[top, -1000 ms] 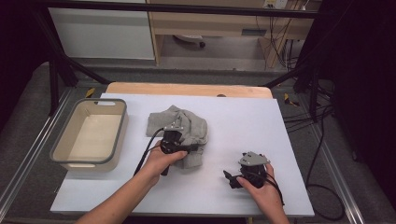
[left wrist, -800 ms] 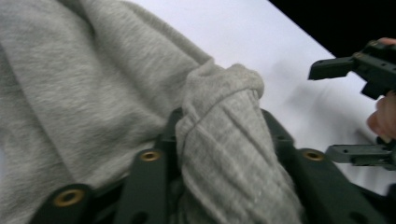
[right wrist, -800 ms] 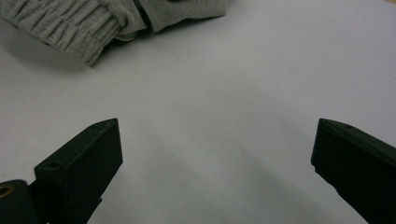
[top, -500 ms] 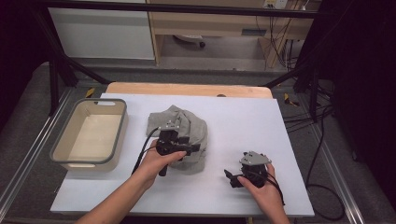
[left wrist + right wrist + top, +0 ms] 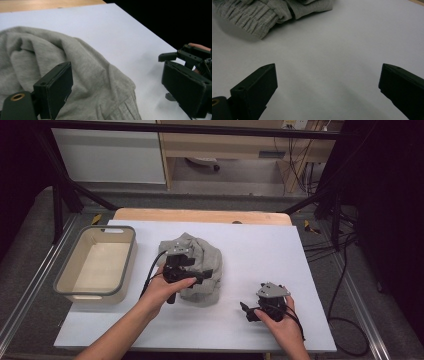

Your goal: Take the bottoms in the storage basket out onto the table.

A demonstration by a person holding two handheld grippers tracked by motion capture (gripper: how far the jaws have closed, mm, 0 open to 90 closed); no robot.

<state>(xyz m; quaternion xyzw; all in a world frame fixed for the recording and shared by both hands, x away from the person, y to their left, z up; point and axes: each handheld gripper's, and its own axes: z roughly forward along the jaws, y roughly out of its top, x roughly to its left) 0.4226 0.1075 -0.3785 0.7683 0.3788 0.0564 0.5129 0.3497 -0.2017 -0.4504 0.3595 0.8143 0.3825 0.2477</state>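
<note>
Your left gripper (image 5: 192,270) hangs just above the grey sweatshirt (image 5: 200,265), which lies bunched in a rough fold a little left of the middle of the white bench (image 5: 260,245). Its jaws have just been opening and now stand wide, with the cloth below them and nothing pinched between the pads. In the left gripper view the fabric (image 5: 82,72) lies loose under the jaws, so you seem to be at the let-go after 1 fold or placement, not mid-carry.

Your right gripper (image 5: 257,310) rests low on the bench near its front right part, well apart from the sweatshirt. Its jaws are spread wide over bare bench (image 5: 324,65), holding nothing; the ribbed cuff (image 5: 249,17) of the sweatshirt shows at the far top of the right gripper view.

The next move likely calls for a fresh grip: either take an edge to tidy the bundle, or gather it in both grippers and carry it to the beige bin (image 5: 127,265) at the left. For a lift, bite deep into several layers, since 1 thin layer will let the fold fall open.

There is plenty of open bench to the right and front. The bin stands just beside the sweatshirt's left side, so swing your left forearm (image 5: 135,320) clear of its rim. The bench's front edge is near your right hand (image 5: 282,325).
</note>
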